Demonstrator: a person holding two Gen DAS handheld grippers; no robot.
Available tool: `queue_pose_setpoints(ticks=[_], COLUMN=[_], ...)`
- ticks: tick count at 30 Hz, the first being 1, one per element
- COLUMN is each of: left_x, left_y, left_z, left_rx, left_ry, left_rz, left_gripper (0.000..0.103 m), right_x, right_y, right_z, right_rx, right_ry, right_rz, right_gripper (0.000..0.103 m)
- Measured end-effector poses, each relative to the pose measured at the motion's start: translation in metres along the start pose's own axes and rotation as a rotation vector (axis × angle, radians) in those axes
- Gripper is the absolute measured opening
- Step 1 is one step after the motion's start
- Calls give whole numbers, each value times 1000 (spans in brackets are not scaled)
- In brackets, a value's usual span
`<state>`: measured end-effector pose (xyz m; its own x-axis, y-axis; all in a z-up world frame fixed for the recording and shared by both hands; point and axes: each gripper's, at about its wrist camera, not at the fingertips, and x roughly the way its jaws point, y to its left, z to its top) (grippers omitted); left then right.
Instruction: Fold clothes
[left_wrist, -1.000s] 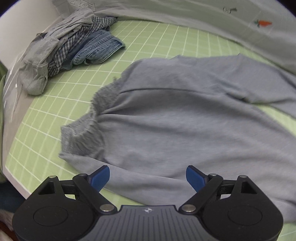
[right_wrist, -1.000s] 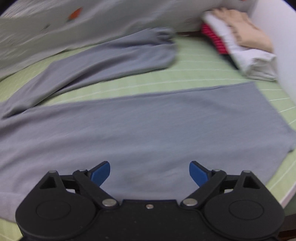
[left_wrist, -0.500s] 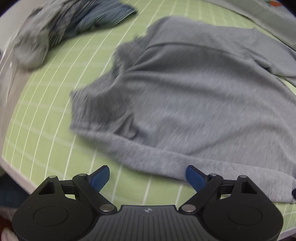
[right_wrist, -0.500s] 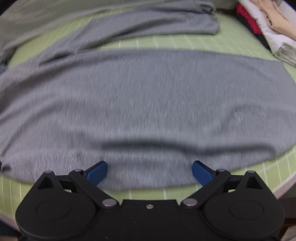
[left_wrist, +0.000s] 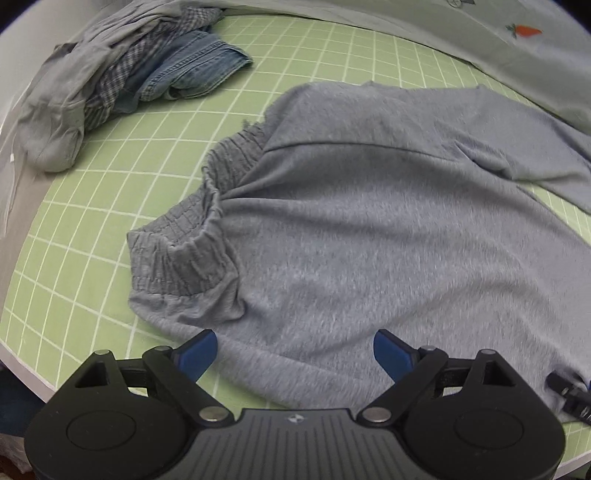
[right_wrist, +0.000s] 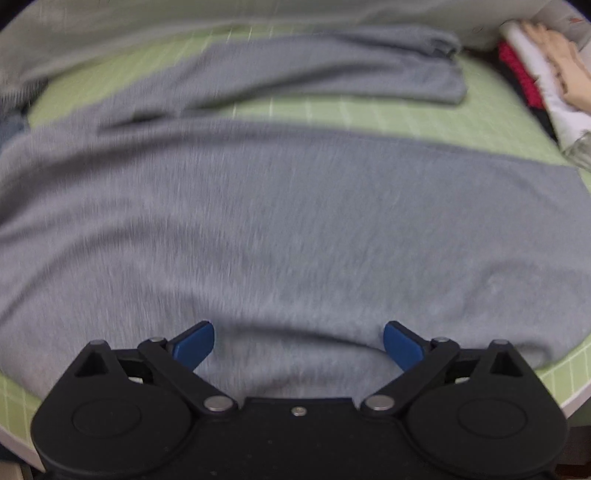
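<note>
Both claws have shifted across the grey sweater (left_wrist: 388, 229), spread flat on the green gridded worktop (left_wrist: 92, 229). Left claw (left_wrist: 295, 349) and right claw (right_wrist: 298, 341) gape wide, gripping nothing, poised over its near edge

A green gridded mat (left_wrist: 92, 236) covers a white-edged table (left_wrist: 22, 363) — even, soft light.

A clothes-folding workstation — green gridded mat (left_wrist: 92, 206), heaped garments (left_wrist: 122, 77) alongside.

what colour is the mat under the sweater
Light green cutting mat with white grid lines; clearest in left wrist view.
</note>
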<state>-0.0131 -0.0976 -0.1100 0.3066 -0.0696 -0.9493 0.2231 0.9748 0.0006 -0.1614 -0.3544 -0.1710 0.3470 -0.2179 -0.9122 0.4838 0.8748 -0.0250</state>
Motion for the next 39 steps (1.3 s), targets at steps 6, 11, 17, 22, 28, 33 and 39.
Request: queue_pose_setpoints(ticks=[6, 11, 17, 22, 28, 33, 39], left_x=[1, -14, -30, -30, -11, 10, 37], left_y=[2, -2, -1, -1, 4, 16, 21], left_z=[1, 19, 54, 84, 121, 151, 174], left_rx=[-24, -63, -152, -199, -251, -310, -319], left_ry=[17, -44, -135, -165, -162, -141, -94], left_rz=[-26, -61, -44, -25, 11, 68, 110], left_gripper=[92, 95, 95, 96, 96, 96, 96], right_x=[-6, -18, -26, -19, 18, 55, 107], right_y=[-8, -28, -59, -93, -127, -137, -164], right_z=[-20, 4, 46, 83, 143, 196, 239], right_rx=[13, 53, 97, 189, 278, 294, 430], right_ry=[58, -18, -113, -151, -172, -182, -132], right_rz=[37, 18, 17, 5, -2, -36, -91], right_gripper=[100, 100, 100, 100, 100, 100, 99])
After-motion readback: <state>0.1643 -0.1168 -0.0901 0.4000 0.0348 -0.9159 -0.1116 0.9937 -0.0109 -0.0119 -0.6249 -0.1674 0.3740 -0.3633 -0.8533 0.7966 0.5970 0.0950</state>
